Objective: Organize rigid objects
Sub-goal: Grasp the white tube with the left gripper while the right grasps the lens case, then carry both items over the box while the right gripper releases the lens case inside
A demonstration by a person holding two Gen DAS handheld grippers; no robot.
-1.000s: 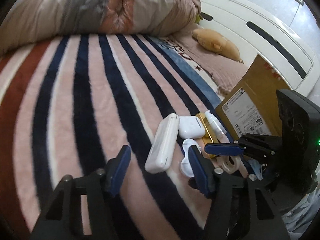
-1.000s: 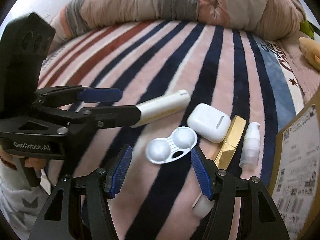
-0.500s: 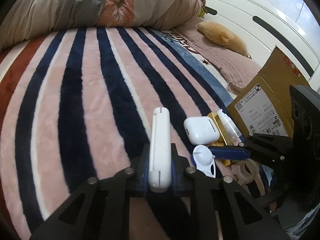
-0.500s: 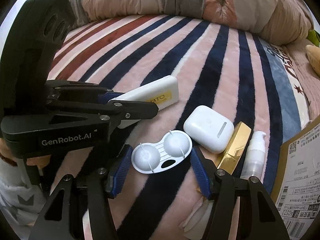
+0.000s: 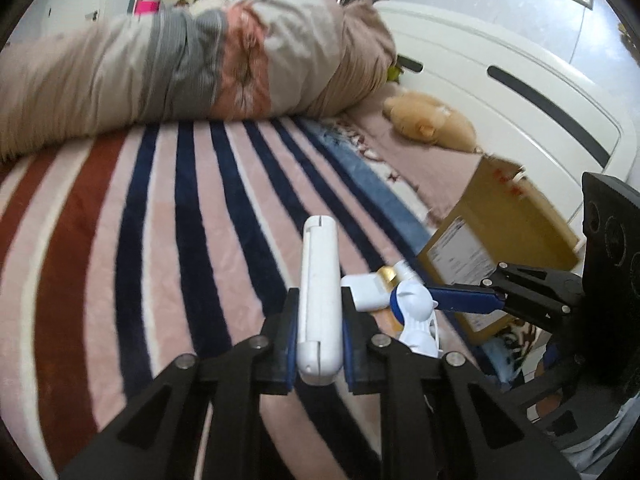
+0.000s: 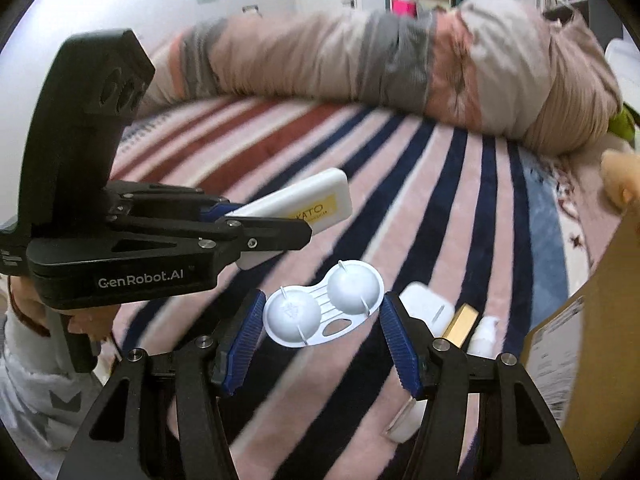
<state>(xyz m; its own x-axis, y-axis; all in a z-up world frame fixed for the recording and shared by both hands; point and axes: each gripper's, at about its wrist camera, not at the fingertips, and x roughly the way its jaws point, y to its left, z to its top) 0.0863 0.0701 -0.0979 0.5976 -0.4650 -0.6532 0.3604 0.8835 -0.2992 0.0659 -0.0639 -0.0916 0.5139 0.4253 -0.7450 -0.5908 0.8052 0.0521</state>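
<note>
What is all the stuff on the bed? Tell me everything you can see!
Long flat case: 1, white with a yellow label, held in the left gripper.
Contact lens case: 1, white with two domes, between the right gripper's fingers.
Earbud case: 1, white, on the blanket beside the gold bar.
Gold bar: 1, shiny gold, between the earbud case and the bottle.
Small bottle: 1, white, next to the box.
Cardboard box: 1, brown, at the right edge of the bed.
Striped blanket: 1, pink, navy and red.
Rolled quilt: 1, beige, grey and pink, at the far side.
Plush toy: 1, tan, near the headboard.
Left gripper: 1, black with blue pads.
Right gripper: 1, black with blue pads.
</note>
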